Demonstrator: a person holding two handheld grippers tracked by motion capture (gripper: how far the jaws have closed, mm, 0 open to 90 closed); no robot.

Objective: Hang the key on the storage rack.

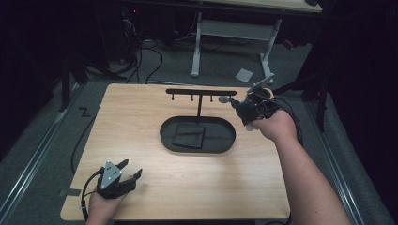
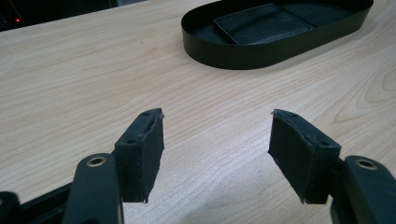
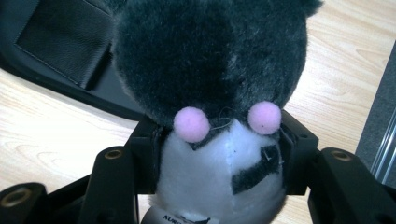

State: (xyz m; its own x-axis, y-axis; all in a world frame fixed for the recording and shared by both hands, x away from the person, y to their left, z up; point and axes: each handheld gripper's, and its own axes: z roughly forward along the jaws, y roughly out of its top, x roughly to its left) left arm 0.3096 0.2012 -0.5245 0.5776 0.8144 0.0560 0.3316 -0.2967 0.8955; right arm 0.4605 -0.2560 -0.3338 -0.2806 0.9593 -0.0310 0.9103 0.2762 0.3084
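A plush toy (image 3: 210, 93) with dark grey fur, a white lower part and two pink pompoms is clamped between the jaws of the right gripper (image 3: 219, 154), which press on its white part from both sides. In the high view the right gripper (image 1: 248, 108) holds the toy up at the right end of a black T-shaped stand (image 1: 201, 93), whose crossbar carries small pegs beneath it; whether the toy touches the stand cannot be told. The stand's post rises from the far edge of a black oval tray (image 1: 197, 135) in the middle of the wooden table (image 1: 141, 117), and a dark square pad (image 1: 188, 135) lies in the tray's left half. The left gripper (image 1: 127, 169) rests at the near left corner of the table, well apart from the tray, its jaws spread wide with nothing between them; in its own view the left gripper (image 2: 217, 140) faces the tray (image 2: 224, 51) across bare wood.
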